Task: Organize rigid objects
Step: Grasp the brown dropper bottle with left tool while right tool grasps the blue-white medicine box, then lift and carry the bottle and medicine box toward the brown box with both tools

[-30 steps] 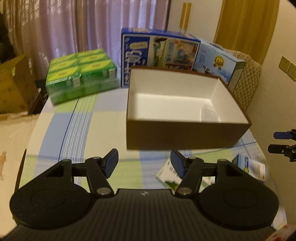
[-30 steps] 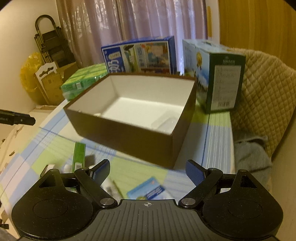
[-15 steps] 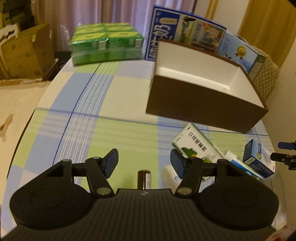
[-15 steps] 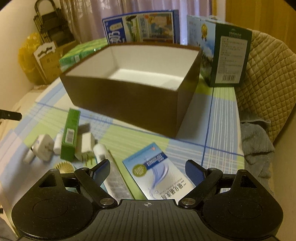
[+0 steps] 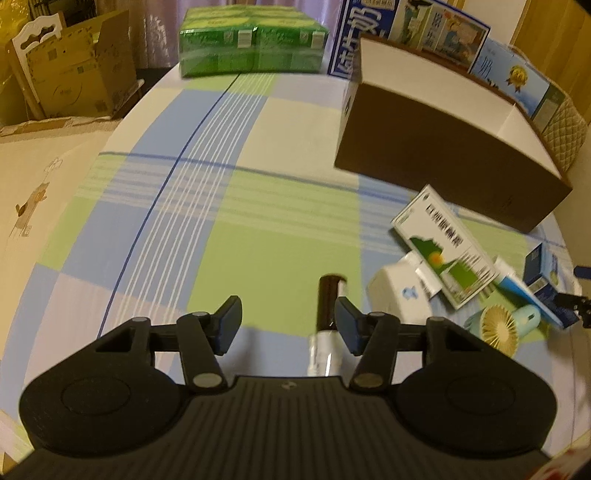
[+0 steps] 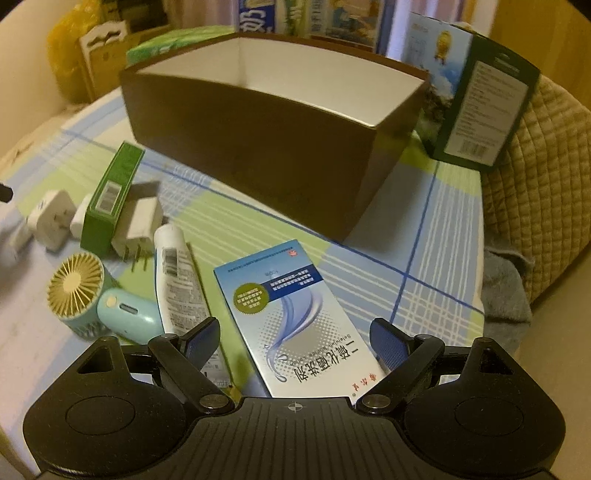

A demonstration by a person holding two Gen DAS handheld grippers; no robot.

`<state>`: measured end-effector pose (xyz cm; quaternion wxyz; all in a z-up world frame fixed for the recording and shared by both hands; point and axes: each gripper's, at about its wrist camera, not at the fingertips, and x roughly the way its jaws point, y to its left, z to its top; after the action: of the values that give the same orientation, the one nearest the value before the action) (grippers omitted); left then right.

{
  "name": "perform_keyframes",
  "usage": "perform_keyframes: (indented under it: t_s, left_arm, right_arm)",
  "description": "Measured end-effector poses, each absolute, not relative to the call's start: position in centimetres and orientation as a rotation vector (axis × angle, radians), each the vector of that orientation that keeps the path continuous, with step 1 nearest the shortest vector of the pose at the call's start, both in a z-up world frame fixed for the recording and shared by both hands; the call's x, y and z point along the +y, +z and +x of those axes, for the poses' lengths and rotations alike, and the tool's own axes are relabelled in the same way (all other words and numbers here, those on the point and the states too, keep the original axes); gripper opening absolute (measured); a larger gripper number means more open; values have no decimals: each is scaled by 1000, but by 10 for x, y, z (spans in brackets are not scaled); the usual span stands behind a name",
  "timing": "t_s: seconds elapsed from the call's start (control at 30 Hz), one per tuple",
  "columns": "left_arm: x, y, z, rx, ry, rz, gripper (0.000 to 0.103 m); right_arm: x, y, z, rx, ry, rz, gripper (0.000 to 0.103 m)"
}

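Observation:
An open brown box [image 5: 436, 147] [image 6: 280, 122] with white inside stands on the checked tablecloth. In front of it lie loose items: a blue-white medicine box [image 6: 291, 317], a white tube [image 6: 177, 280], a small teal fan [image 6: 96, 299] [image 5: 495, 328], white plug adapters [image 6: 136, 225] [image 5: 399, 291], a green carton [image 6: 110, 195] [image 5: 447, 247] and a dark bottle with a clear cap [image 5: 327, 306]. My left gripper [image 5: 286, 321] is open, the bottle just inside its right finger. My right gripper [image 6: 293, 338] is open, straddling the blue-white medicine box.
A green multipack [image 5: 251, 44] and blue cartons [image 5: 406, 22] [image 6: 476, 92] stand behind the brown box. A quilted chair [image 6: 535, 177] with a grey cloth [image 6: 506, 288] is at the right. Cardboard boxes [image 5: 74, 81] stand off the table at the left.
Both grippers have pulled back and dropped toward the table's near side. The loose items have come into view, and the medicine box and bottle now lie between the open fingers.

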<state>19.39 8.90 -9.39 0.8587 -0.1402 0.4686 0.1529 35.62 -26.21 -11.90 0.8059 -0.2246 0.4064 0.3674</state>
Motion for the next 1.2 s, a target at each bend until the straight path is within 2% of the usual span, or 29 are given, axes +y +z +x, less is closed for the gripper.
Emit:
perform_keyframes:
  t_s: [0.1, 0.2, 0.3, 0.47, 0.8, 1.2]
  left_arm:
    - [89, -100, 190, 1000, 318, -296, 51]
    - [85, -106, 189, 1018, 308, -285, 51]
    - [81, -112, 189, 1039, 295, -270, 50]
    - [73, -121, 192, 1058, 254, -258, 43]
    - [63, -134, 208, 1062, 214, -230, 37]
    - [55, -139, 223, 1054, 219, -173, 19]
  right_arm:
    - [-257, -125, 357, 870, 785, -516, 85]
    - [-257, -129, 360, 886, 773, -522, 77]
    - [-259, -129, 360, 885, 767, -519, 74]
    - [-263, -127, 357, 905, 724, -516, 67]
    - [-279, -123, 350, 946, 649, -446, 67]
    - [-283, -122, 350, 959, 646, -394, 67]
